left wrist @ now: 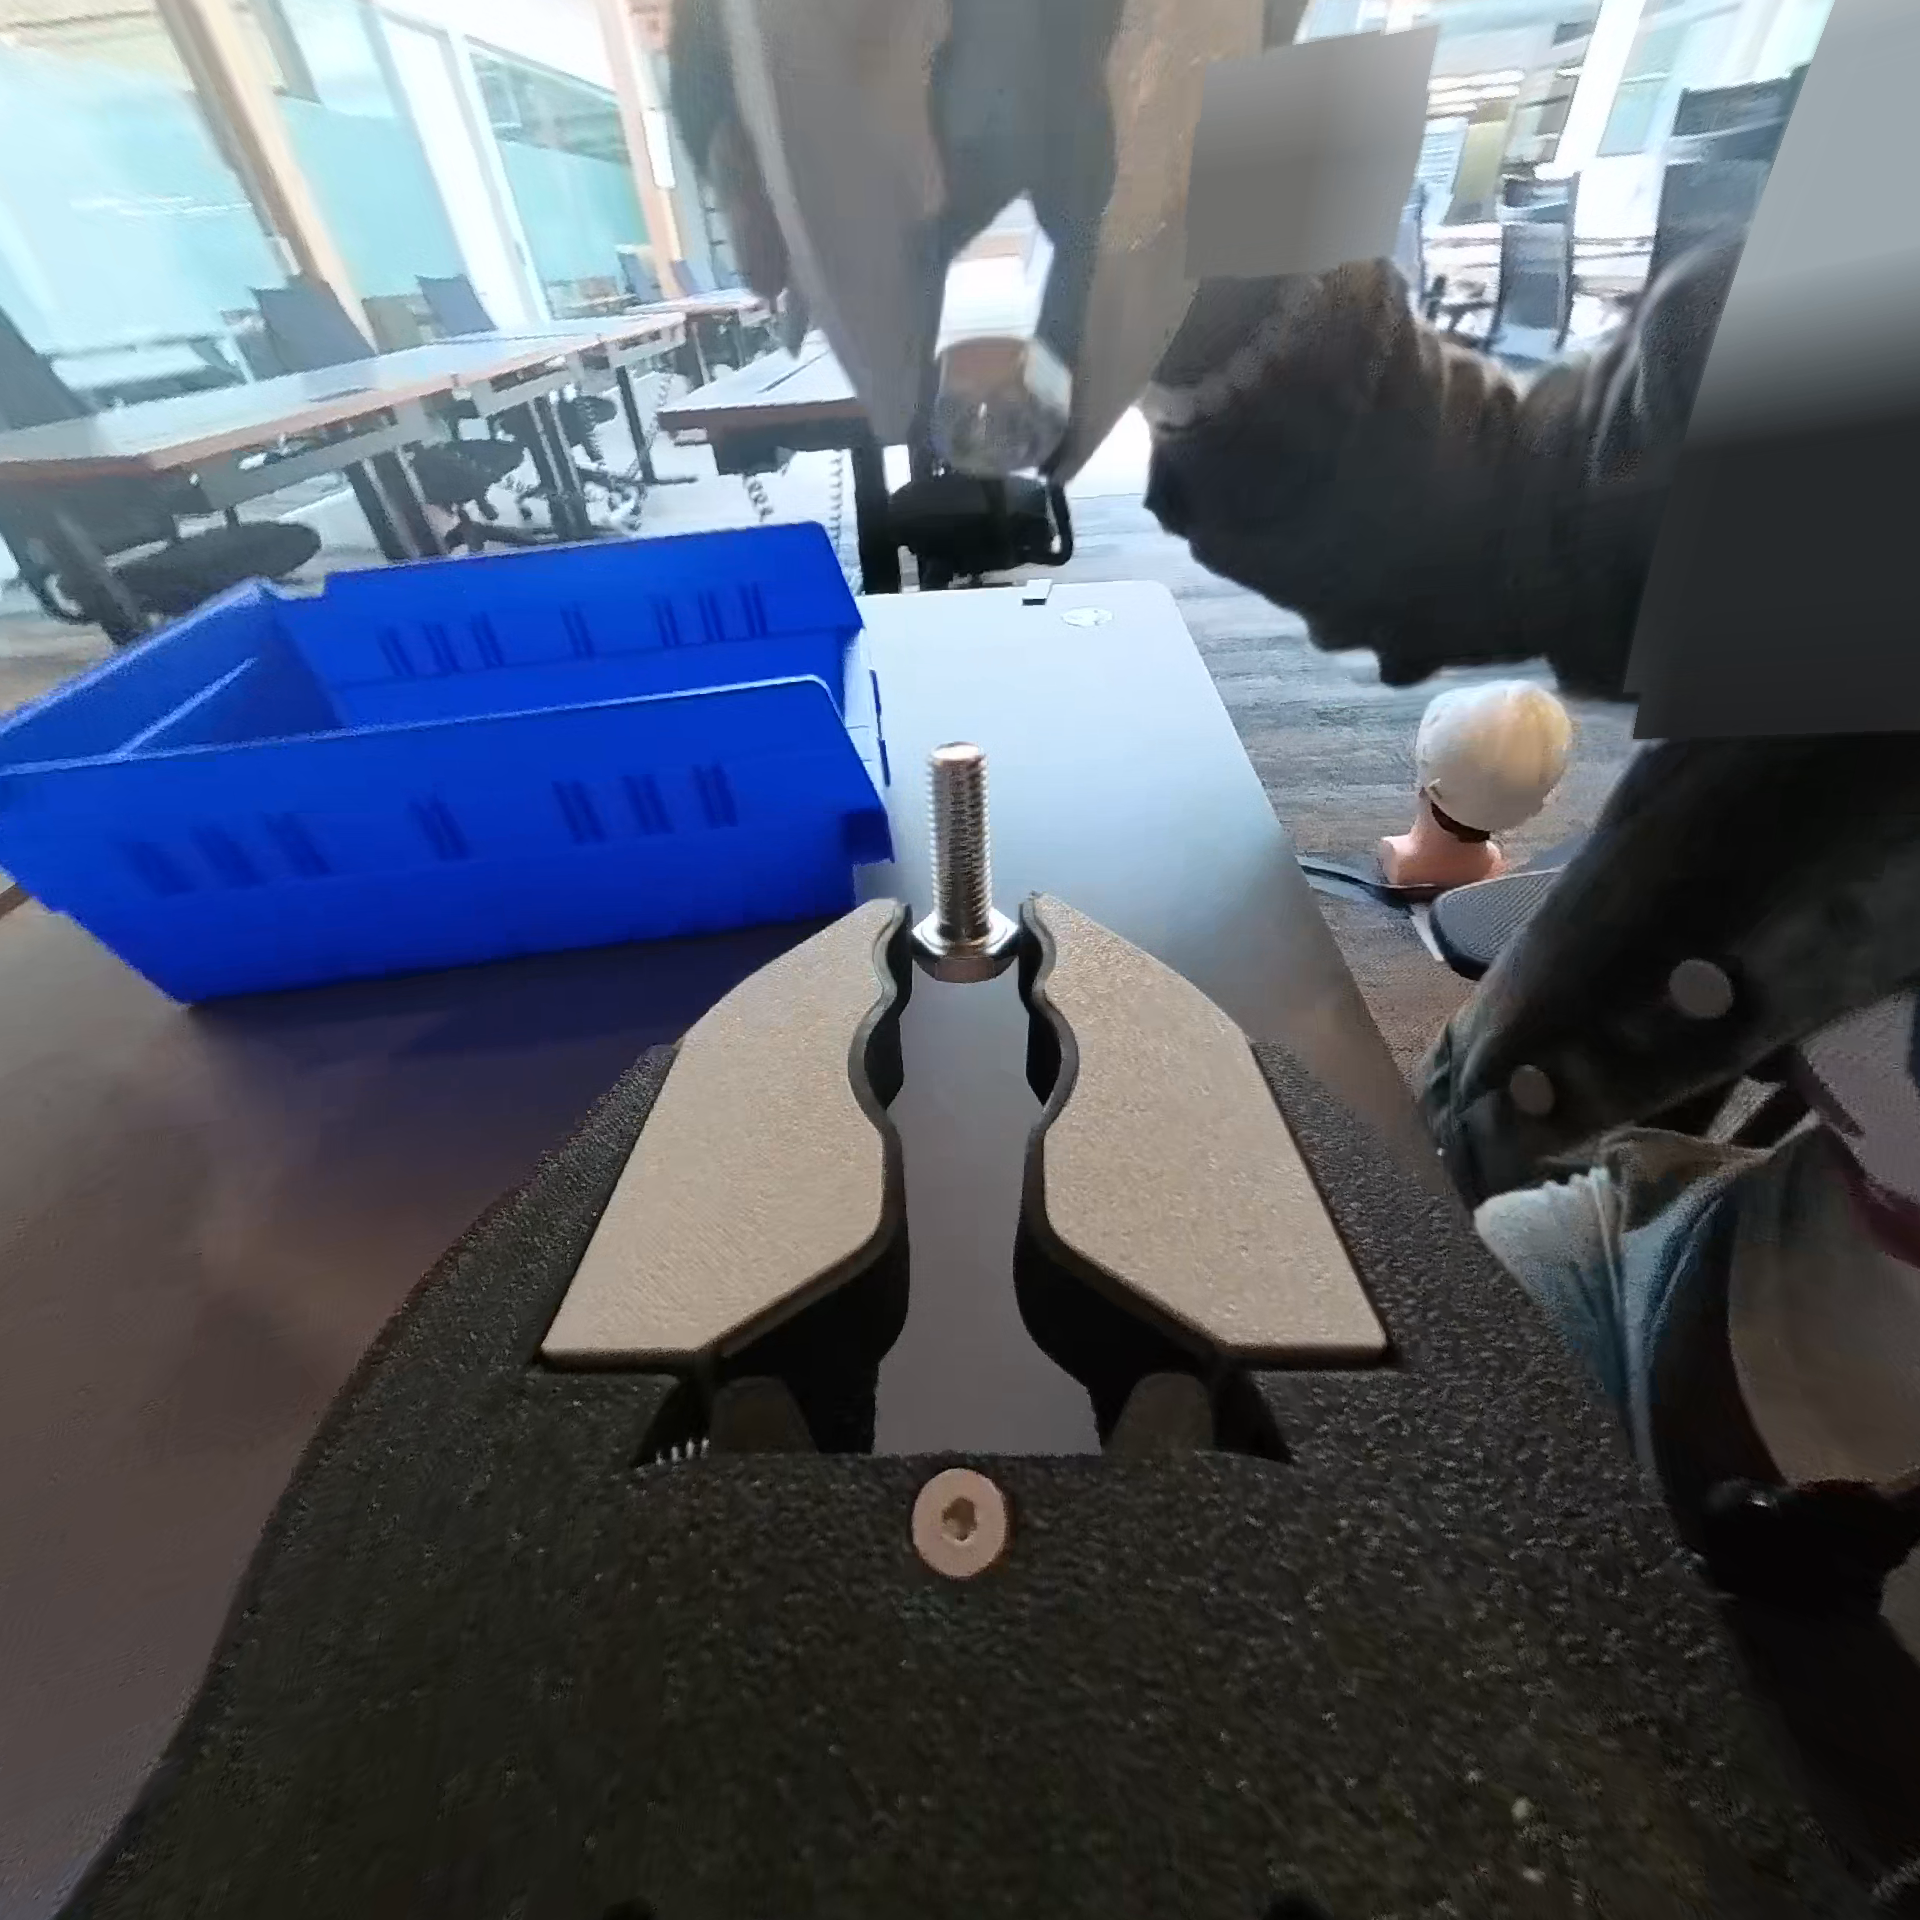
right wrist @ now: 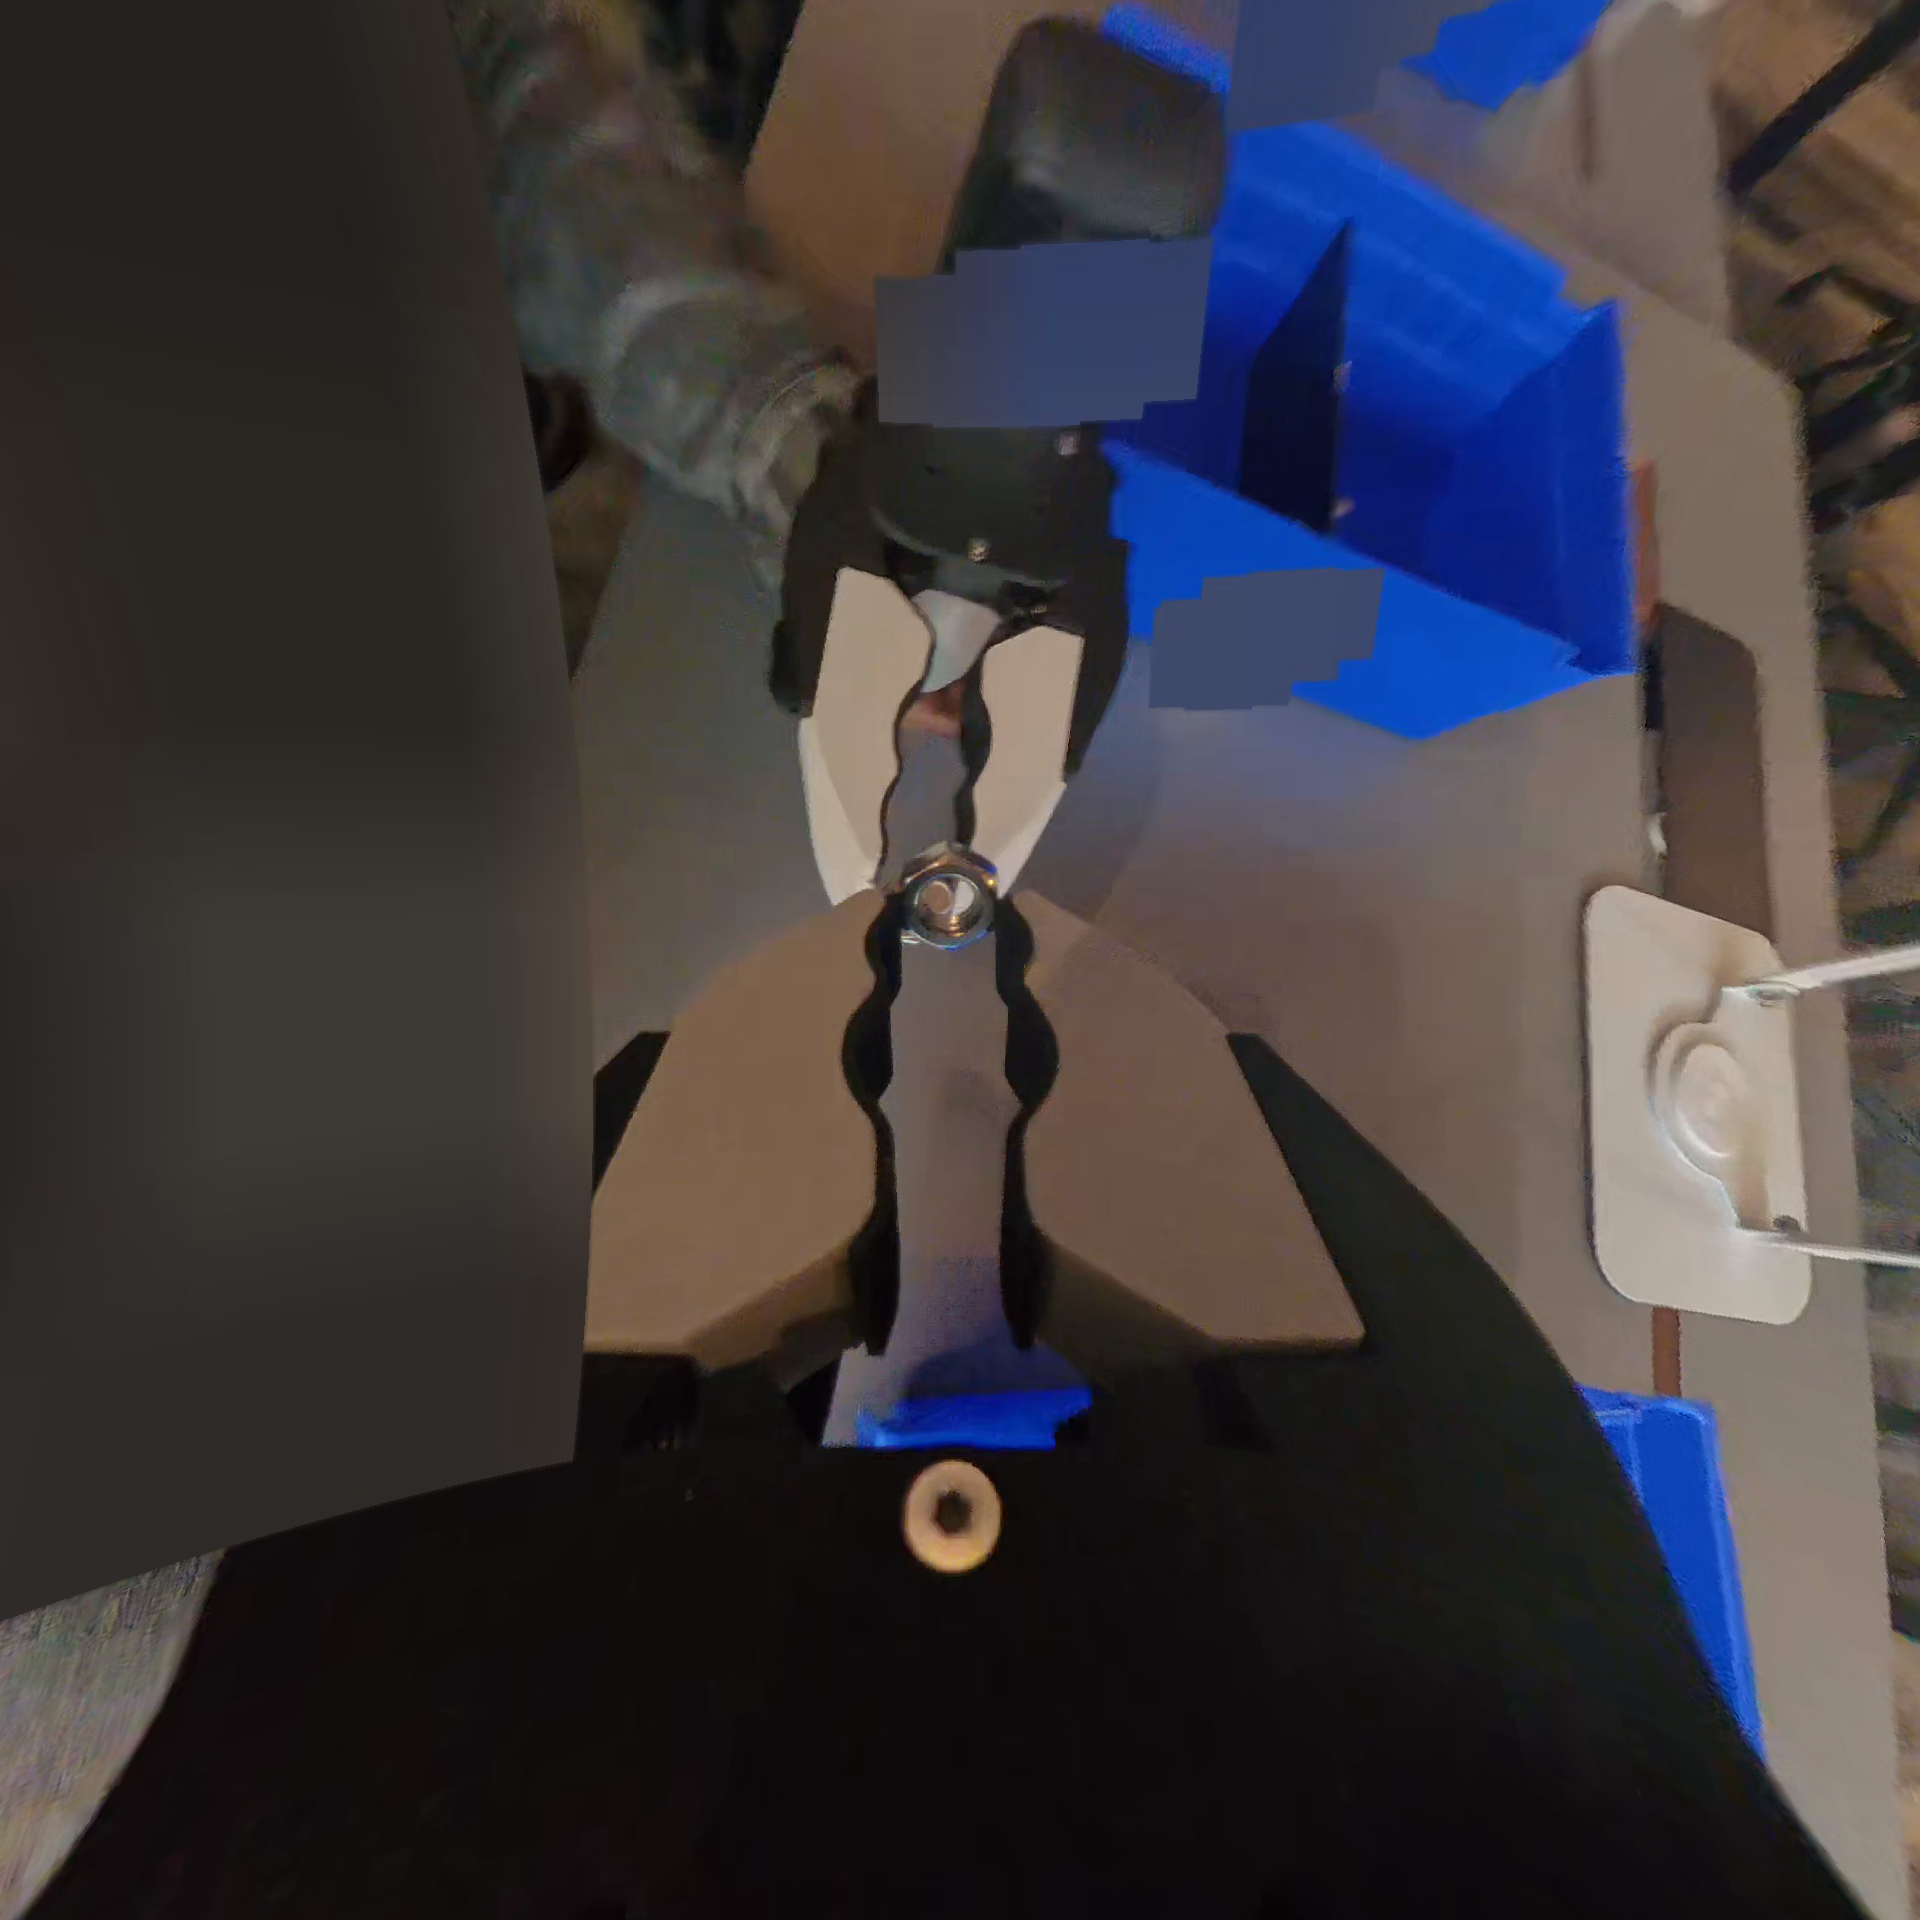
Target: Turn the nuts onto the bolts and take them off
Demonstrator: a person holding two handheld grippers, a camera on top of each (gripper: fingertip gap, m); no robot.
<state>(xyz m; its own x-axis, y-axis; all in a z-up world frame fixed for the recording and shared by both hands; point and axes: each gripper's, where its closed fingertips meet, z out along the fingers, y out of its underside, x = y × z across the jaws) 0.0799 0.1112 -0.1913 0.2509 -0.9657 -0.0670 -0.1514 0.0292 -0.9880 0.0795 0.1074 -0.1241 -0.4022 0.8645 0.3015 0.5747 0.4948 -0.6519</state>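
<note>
My left gripper (left wrist: 961, 935) is shut on the hex head of a silver bolt (left wrist: 957, 831) and holds it upright over the table, threads pointing up. My right gripper (right wrist: 943, 920) is shut on a silver nut (right wrist: 943, 904). In the left wrist view the right gripper (left wrist: 992, 447) hangs well above the bolt with the blurred nut (left wrist: 992, 400) at its tips, apart from the threads. Seen from above in the right wrist view, the nut's hole lines up over the bolt's end, and the left gripper (right wrist: 940, 868) sits just beyond it.
A blue divided bin (left wrist: 416, 810) stands on the dark table (left wrist: 1091, 727) left of the bolt; it also shows in the right wrist view (right wrist: 1455, 436). A white plate with a metal clip (right wrist: 1704, 1101) lies to the right. A person's sleeve (left wrist: 1403, 468) reaches in at upper right. The gap from one gripper's tips to the other's is roughly 7 cm.
</note>
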